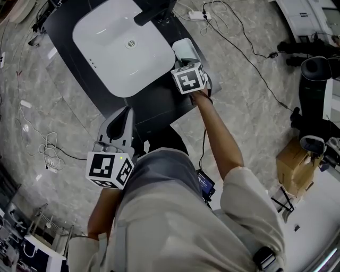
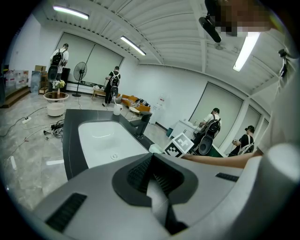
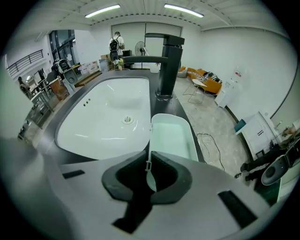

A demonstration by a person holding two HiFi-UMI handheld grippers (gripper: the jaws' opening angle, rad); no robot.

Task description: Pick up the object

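Note:
A pale green, white-walled oblong container (image 1: pixel 183 49) (image 3: pixel 174 136) stands on the dark counter (image 1: pixel 154 103) just right of the white sink basin (image 1: pixel 106 48) (image 3: pixel 108 117). My right gripper (image 1: pixel 185 64) (image 3: pixel 149 165) reaches over its near end, and the jaws are shut on the container's thin left wall, which runs straight between the pads. My left gripper (image 1: pixel 125 113) (image 2: pixel 153 177) hangs off the counter's near edge with its jaws together and nothing in them. In the left gripper view the right gripper's marker cube (image 2: pixel 179 144) shows beside the container.
A black faucet (image 1: pixel 154 13) (image 3: pixel 165 61) stands at the basin's far side, close behind the container. Cables (image 1: pixel 48 151) trail over the marble floor, and a cardboard box (image 1: pixel 295 164) sits at the right. Several people (image 2: pixel 112 84) stand far back in the room.

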